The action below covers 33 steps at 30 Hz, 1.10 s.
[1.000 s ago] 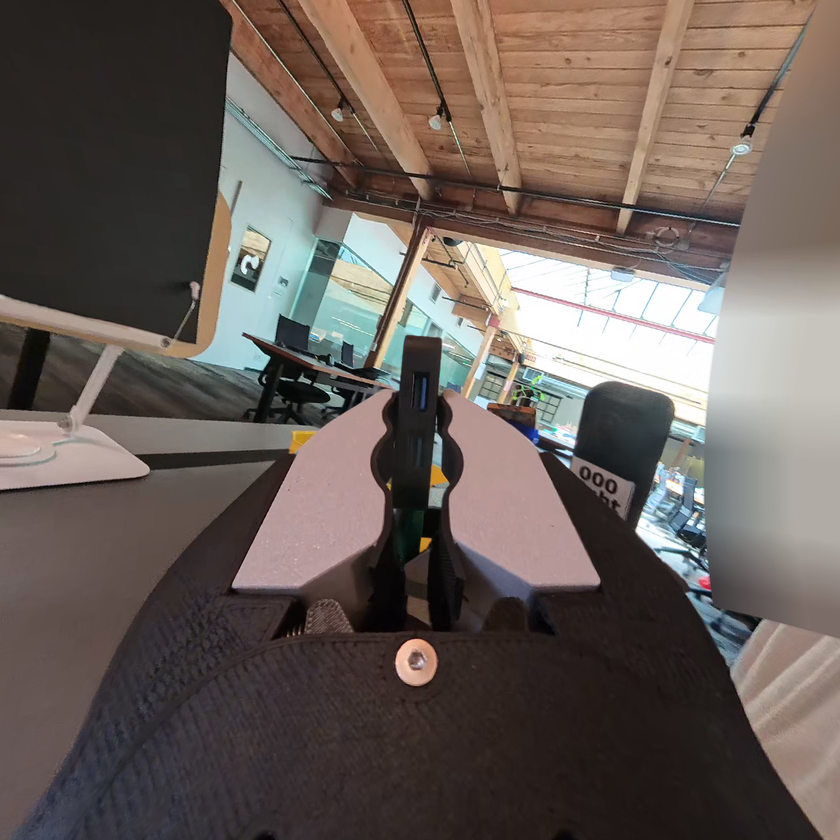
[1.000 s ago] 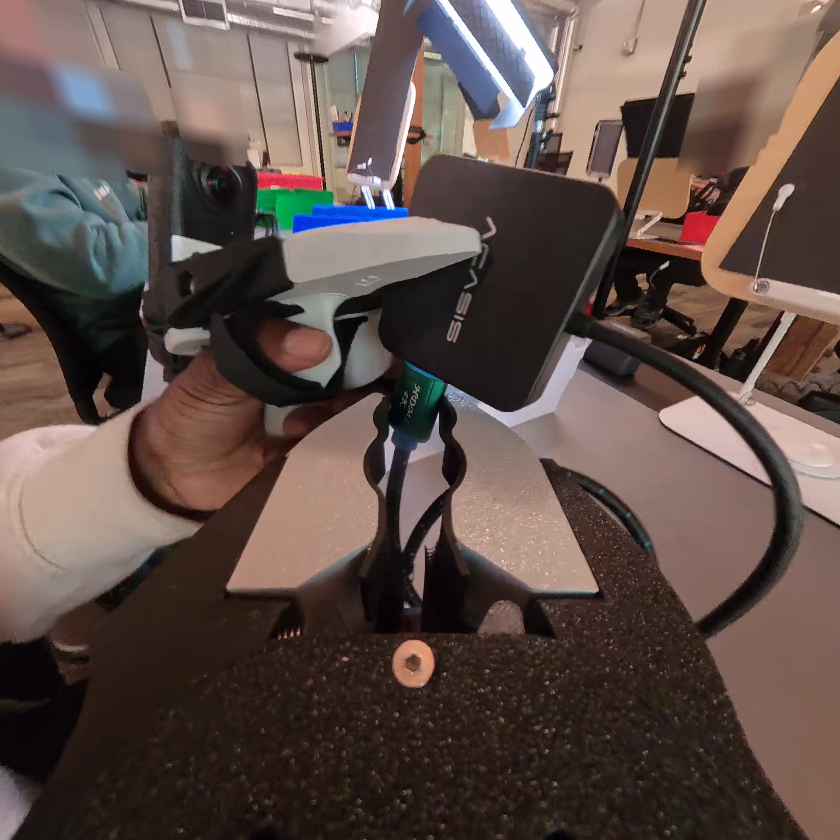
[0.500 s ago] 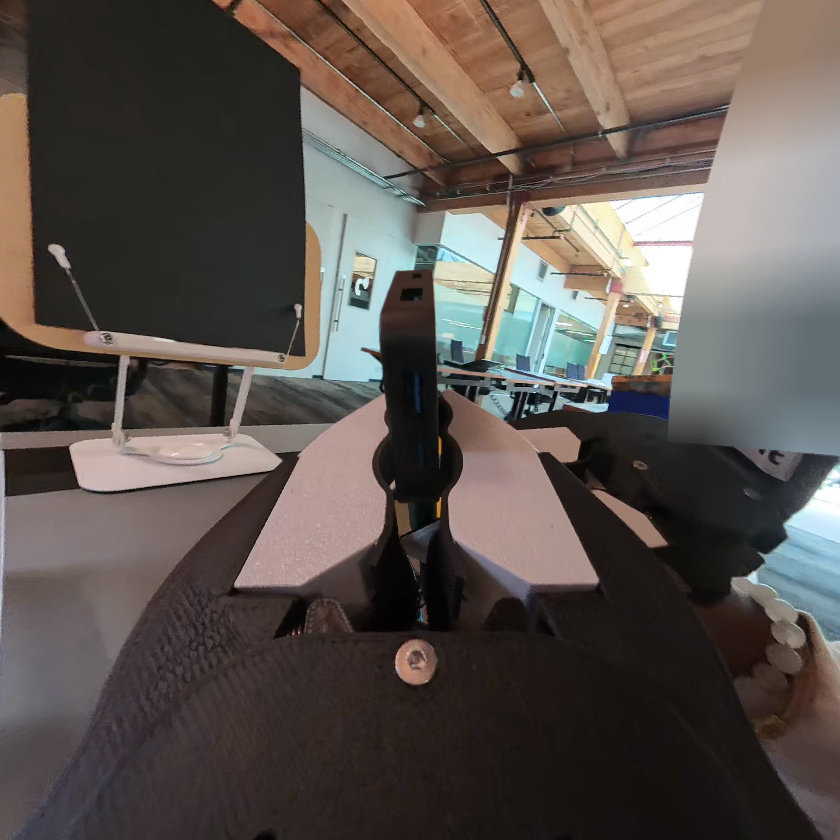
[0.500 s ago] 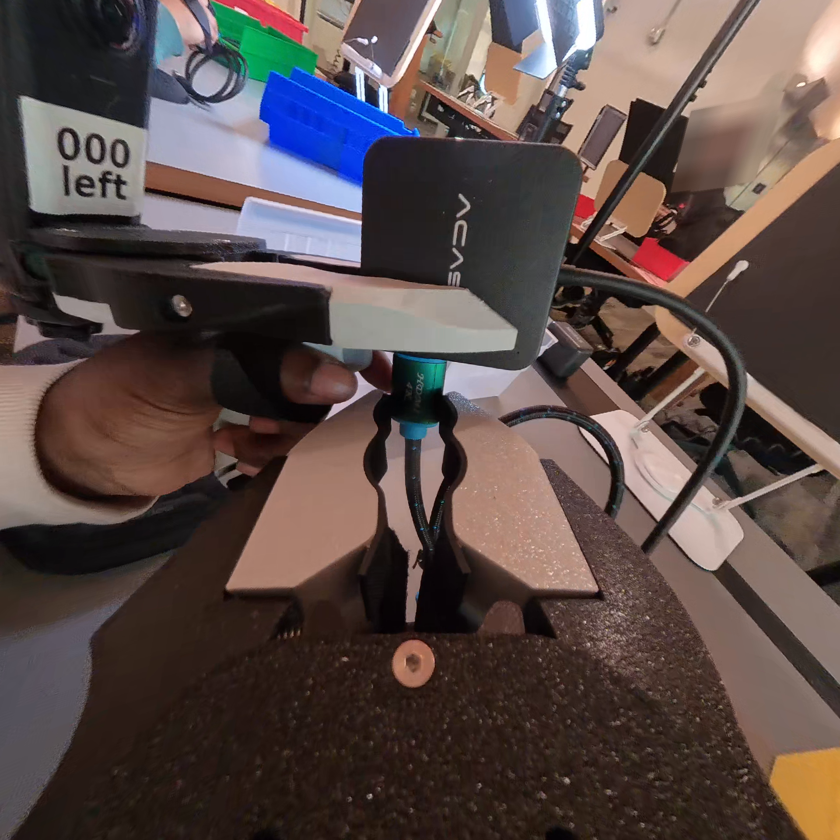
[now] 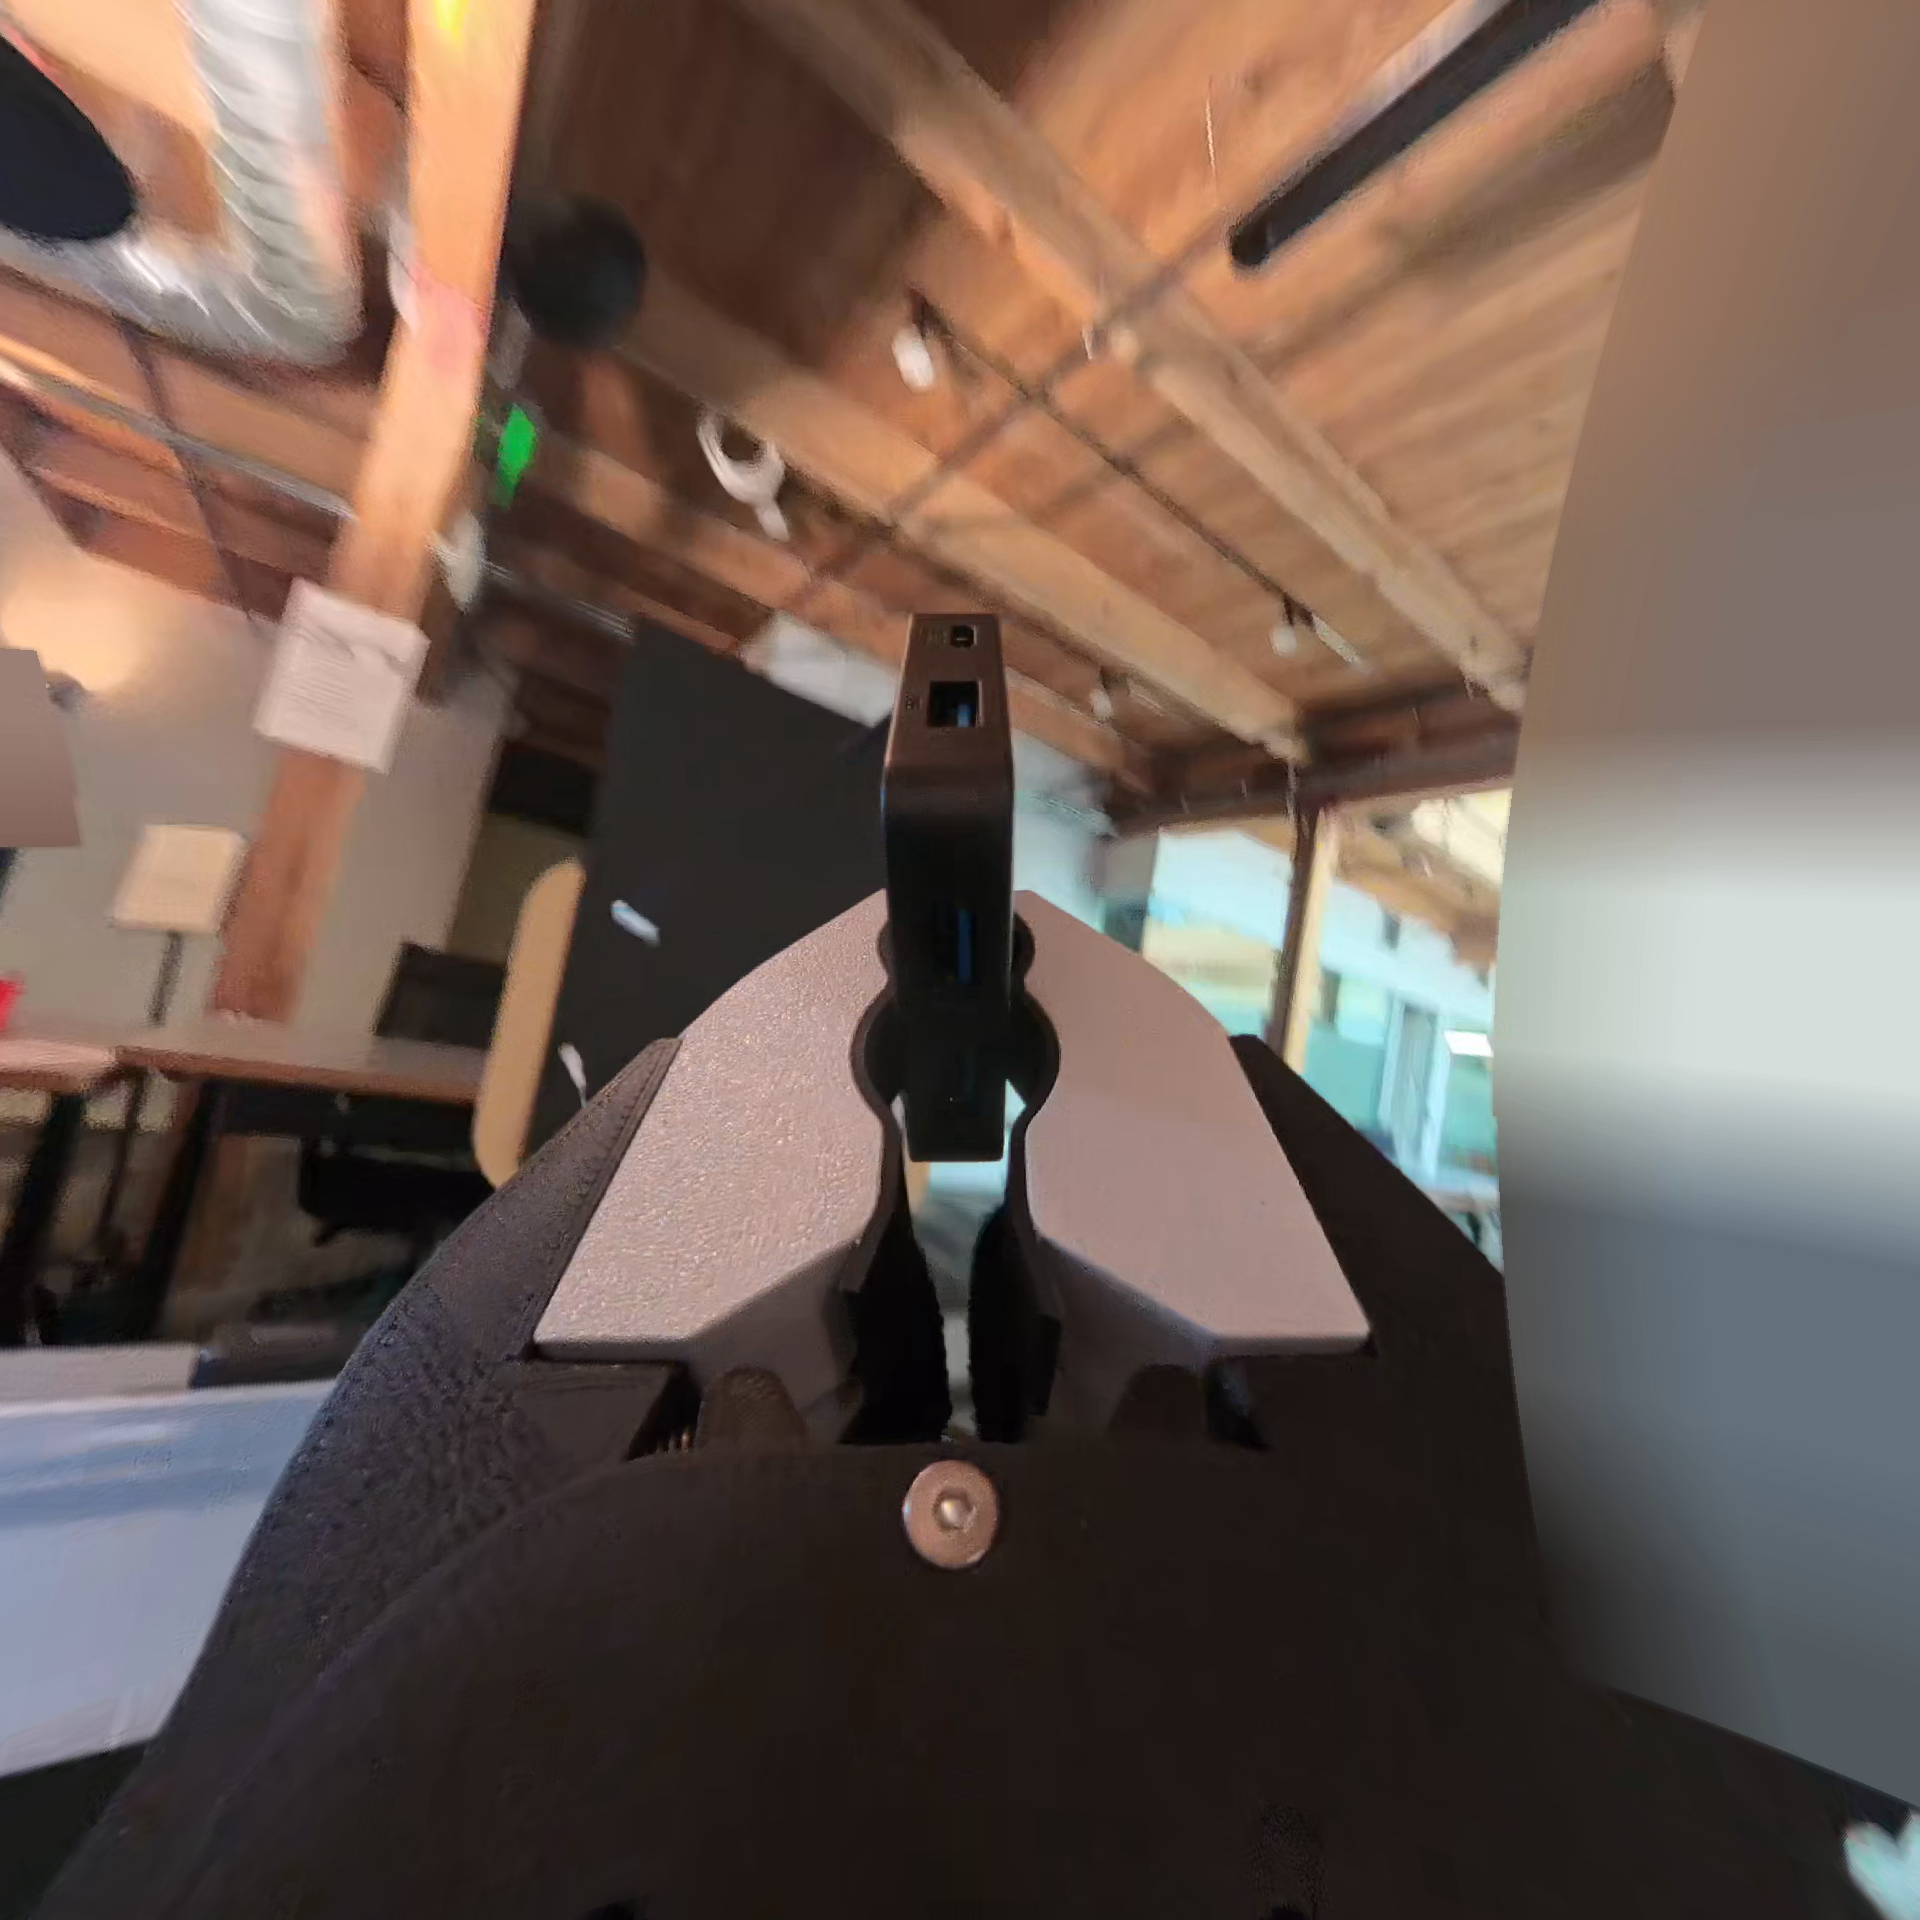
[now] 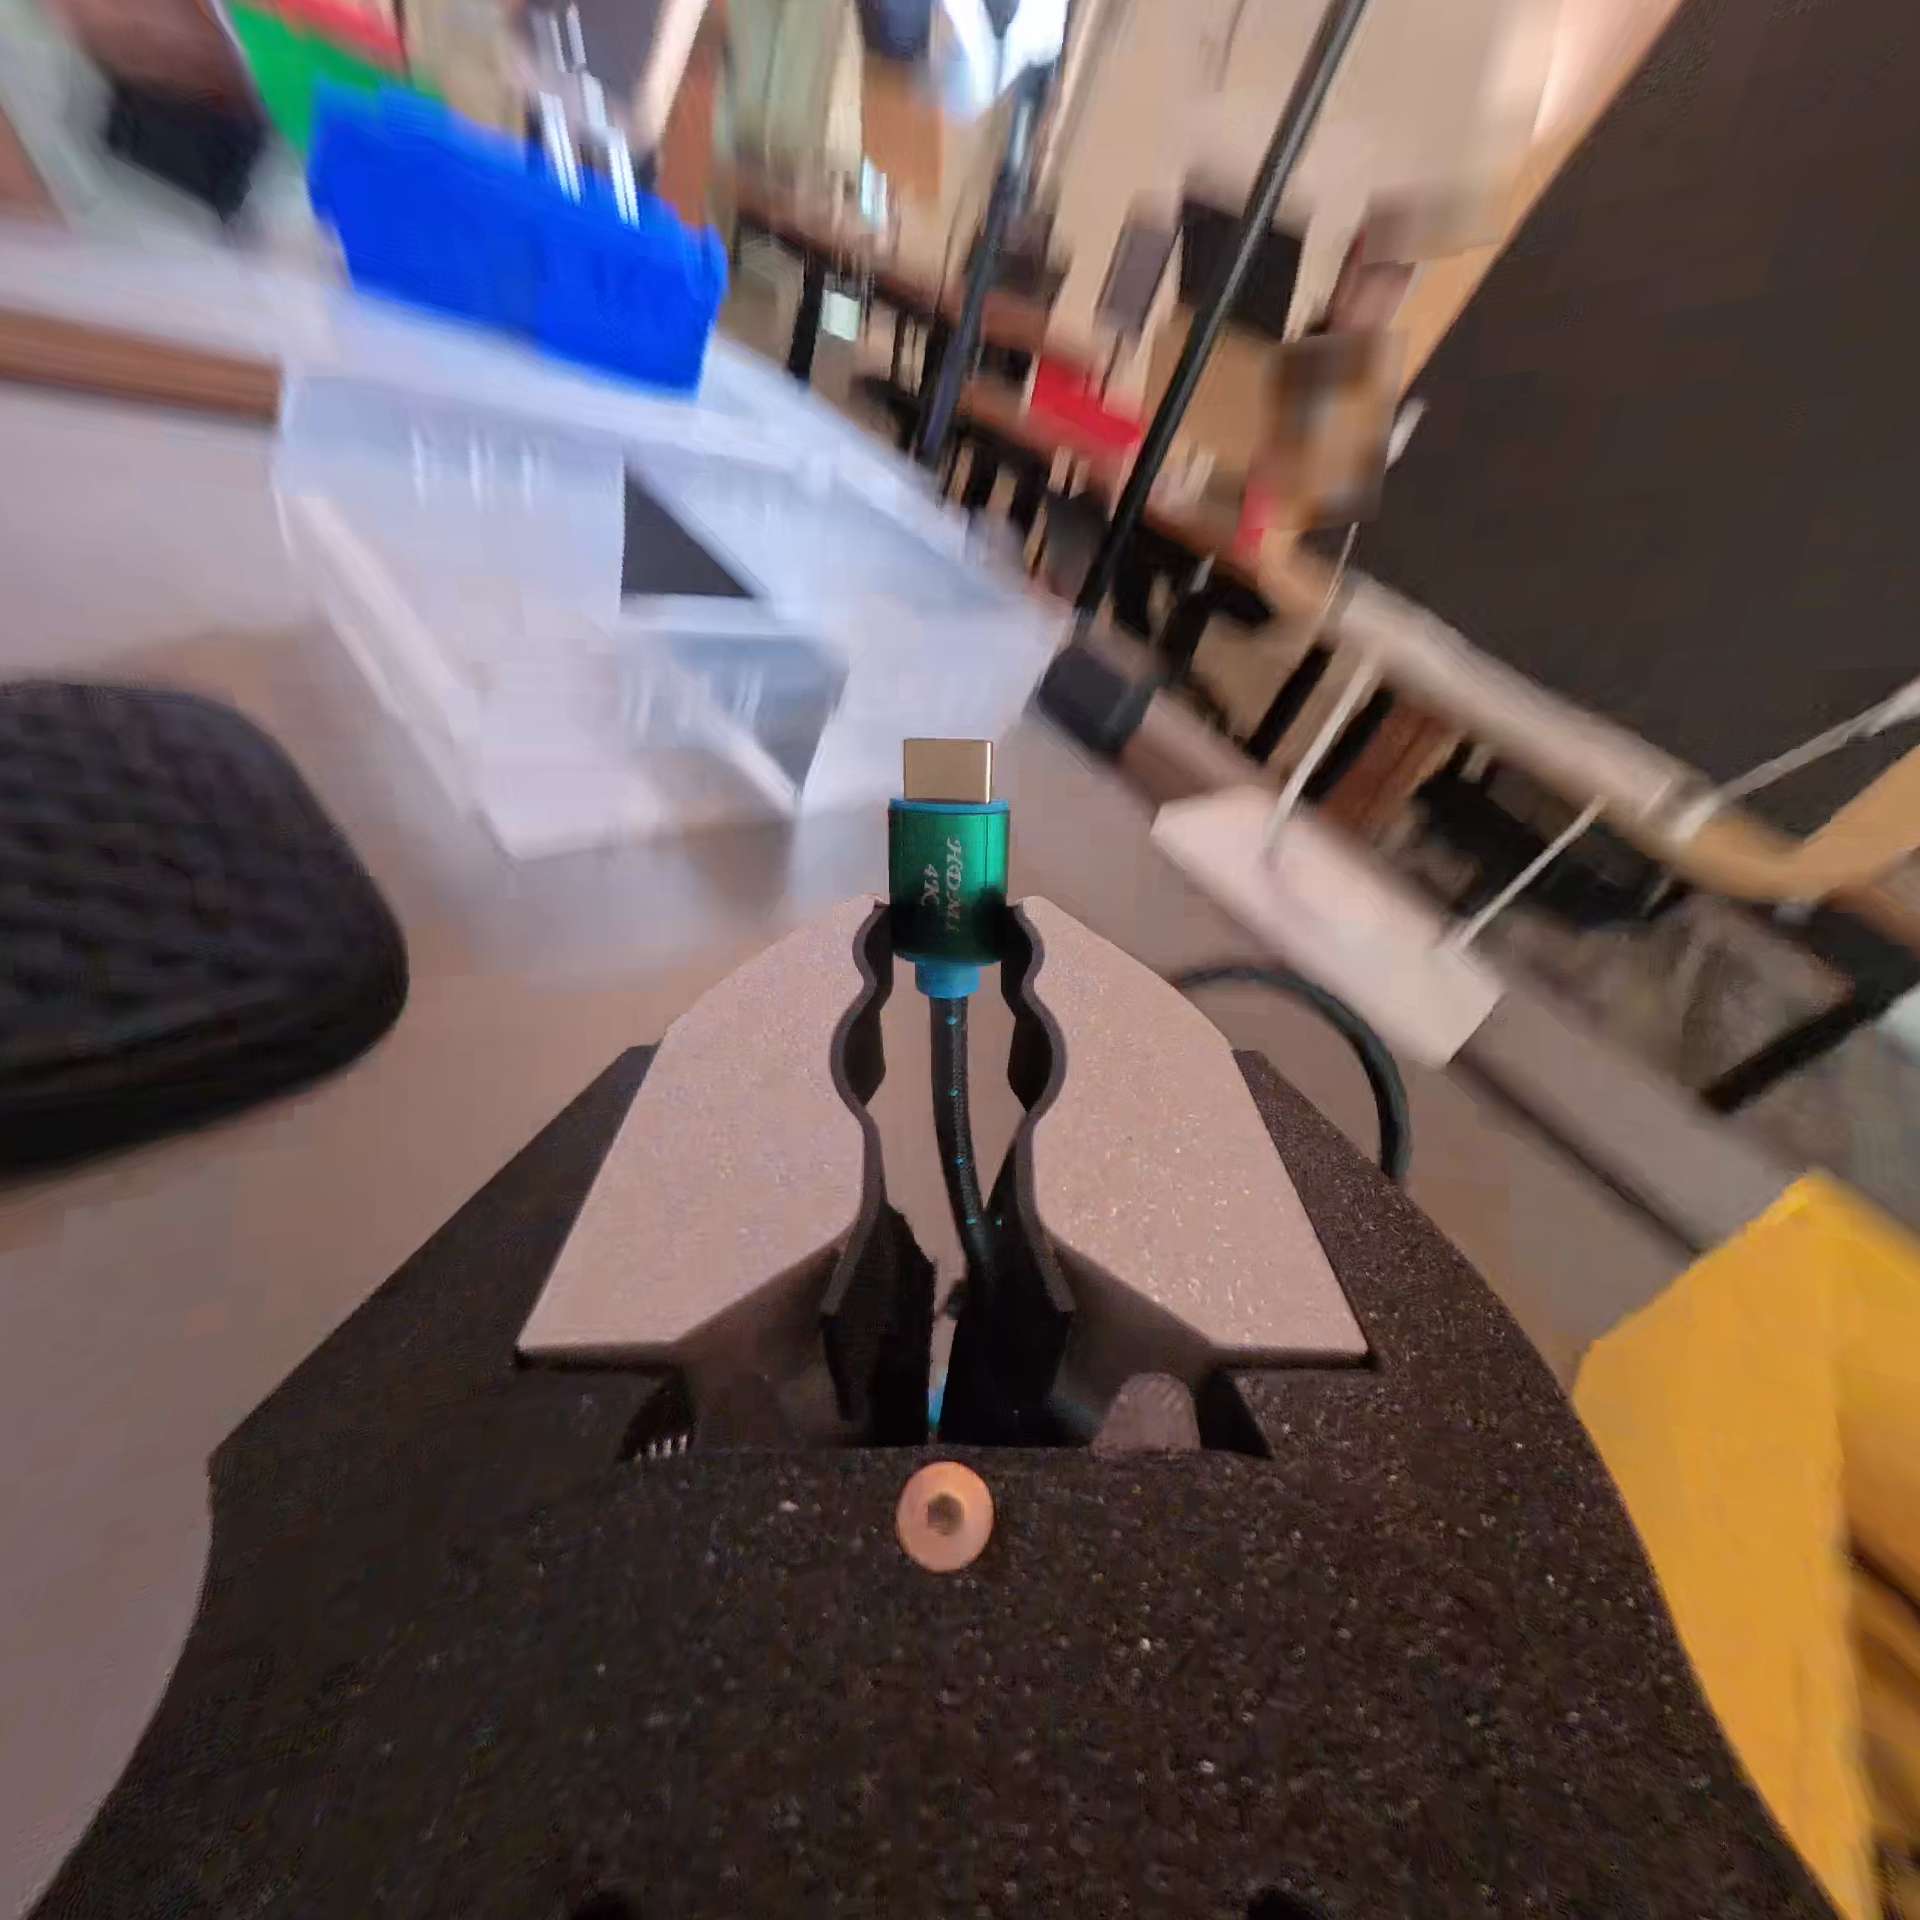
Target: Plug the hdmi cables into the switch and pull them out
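1. Right gripper: jaws clenched on the green metallic HDMI plug with a gold tip. Grip sits on the lower part of the green shell; gold tip bare and pointing forward, free of any port. Black braided cable with blue flecks runs back between the fingers.

2. Left gripper: jaws clenched on the flat black plastic HDMI switch box, held edge-on and upright. The edge facing the camera shows a rectangular port near the top and a small round hole above it.

3. Outward: right wrist view heavily motion-blurred. Grey tabletop, clear plastic tray, blue bins beyond, a yellow object at lower right. A dark textured body at left edge is probably the other gripper; cannot confirm. Left wrist view points up at a wooden beamed ceiling.

4. Step in hand (judgement): pull-out of this cable complete; plug and switch apart. To do the withdrawal well, keep the pull straight along the plug axis, keep the switch steady against it, and do not let the trailing cable snag. Next, set the plug down clear of the switch.

5. Versus 0.5 s ago: the plug was seated in the bottom edge of the switch, the left gripper close above; now the switch is gone from the right view and the gold tip is exposed. Left camera has tilted from the desk toward the ceiling. Both grips unchanged.
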Tool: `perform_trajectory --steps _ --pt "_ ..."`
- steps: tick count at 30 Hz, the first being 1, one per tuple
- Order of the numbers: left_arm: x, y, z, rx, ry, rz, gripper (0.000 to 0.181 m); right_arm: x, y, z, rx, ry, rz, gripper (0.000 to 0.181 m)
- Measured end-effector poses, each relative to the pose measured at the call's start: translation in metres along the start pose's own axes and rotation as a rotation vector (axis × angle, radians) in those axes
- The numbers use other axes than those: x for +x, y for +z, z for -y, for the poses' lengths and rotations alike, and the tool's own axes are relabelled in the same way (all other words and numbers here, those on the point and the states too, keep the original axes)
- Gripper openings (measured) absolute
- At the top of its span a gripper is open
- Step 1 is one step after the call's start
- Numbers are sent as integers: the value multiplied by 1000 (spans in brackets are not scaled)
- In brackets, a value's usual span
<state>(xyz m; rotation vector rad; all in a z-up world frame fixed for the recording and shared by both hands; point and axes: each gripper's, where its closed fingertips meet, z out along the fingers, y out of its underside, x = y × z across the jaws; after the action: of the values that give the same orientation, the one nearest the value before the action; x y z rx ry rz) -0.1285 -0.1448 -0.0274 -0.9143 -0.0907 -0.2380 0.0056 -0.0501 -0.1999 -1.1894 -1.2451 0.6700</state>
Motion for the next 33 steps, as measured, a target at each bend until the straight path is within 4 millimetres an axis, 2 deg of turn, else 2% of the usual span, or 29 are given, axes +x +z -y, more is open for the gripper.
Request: perform_trajectory --steps 2,5,7,9,12,14,16,19,22,25,28,29,31,33 --pt "17 8 -32 -72 -48 -79 14 3 -7 36 129 -115 5 20" --pt "34 10 -62 -157 -85 -174 14 -11 -20 68 245 -263 136 21" --pt "36 9 -75 -213 -83 -183 14 -9 -35 81 269 -374 179 21" --pt "33 4 -84 -267 -92 -177 14 4 -51 86 241 -502 156 21" --pt "29 -6 -93 -324 -79 -164 14 47 -70 74 96 -637 24 20" --pt "25 -11 -97 -344 -78 -146 14 81 -80 57 -16 -644 -56 20" --pt "19 -15 -101 -371 -64 -120 14 112 -89 24 -179 -623 -82 21" --pt "14 -18 -99 -362 -47 -104 14 157 -103 -37 -449 -553 -103 21" --pt "18 -18 -95 -348 -81 -131 14 175 -115 -93 -693 -427 -34 21" --pt "16 -18 -95 -346 -58 -115 14 173 -119 -123 -789 -327 36 20" --pt "16 -19 -97 -356 -58 -117 14 177 -117 -134 -782 -224 -2 26" --pt "17 -19 -98 -357 -67 -123 14 181 -115 -129 -734 -202 -45 42" --pt "19 -18 -99 -359 -85 -136 14 185 -110 -106 -584 -139 -119 57" --pt "22 -17 -103 -364 -103 -142 13 181 -103 -73 -408 -65 -174 70"
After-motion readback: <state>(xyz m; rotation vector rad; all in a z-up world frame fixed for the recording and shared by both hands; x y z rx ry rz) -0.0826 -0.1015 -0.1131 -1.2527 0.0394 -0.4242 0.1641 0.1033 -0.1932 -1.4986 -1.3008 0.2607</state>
